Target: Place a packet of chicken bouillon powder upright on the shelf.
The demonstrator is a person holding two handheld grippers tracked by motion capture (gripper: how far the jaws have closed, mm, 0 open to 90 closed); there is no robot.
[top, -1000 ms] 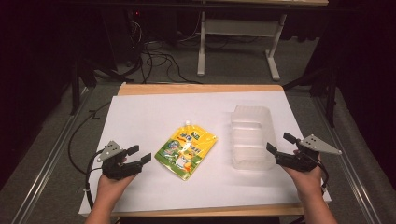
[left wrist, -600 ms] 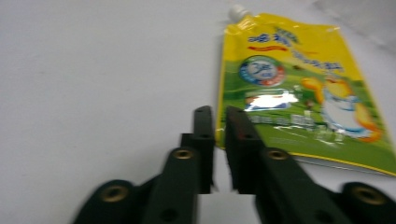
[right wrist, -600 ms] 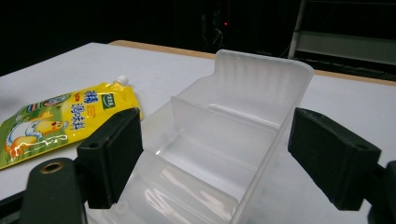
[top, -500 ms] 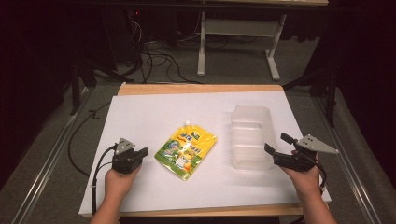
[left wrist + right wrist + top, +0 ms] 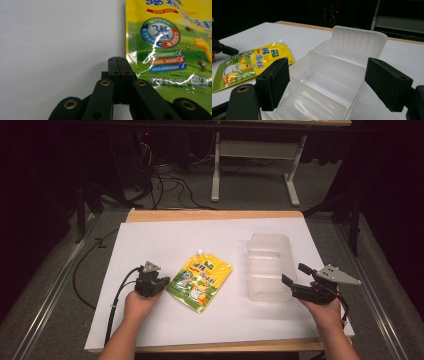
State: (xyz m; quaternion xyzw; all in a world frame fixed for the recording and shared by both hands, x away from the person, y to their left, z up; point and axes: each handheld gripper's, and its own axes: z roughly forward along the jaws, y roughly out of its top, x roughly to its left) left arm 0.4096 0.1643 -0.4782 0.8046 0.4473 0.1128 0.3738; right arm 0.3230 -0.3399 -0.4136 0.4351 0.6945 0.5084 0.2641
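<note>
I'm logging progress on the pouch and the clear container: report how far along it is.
Done: nothing is packed; the yellow pouch lies flat on the white table cover, outside the clear container, whose compartments look empty. In hand: the left gripper, jaws shut with nothing between them, sits at the pouch's edge; the right gripper stands open at the container's near end. Left: probably gripping the pouch and placing it inside.

A yellow and green spouted pouch [image 5: 200,281] lies flat on the white tabletop [image 5: 165,240], just left of centre in the high view, tilted with its small white cap toward the upper left and its printed face up. To its right, in the middle right of the frame, a clear plastic container [image 5: 269,265] with inner dividers stands open side up, well apart from the pouch.
</note>
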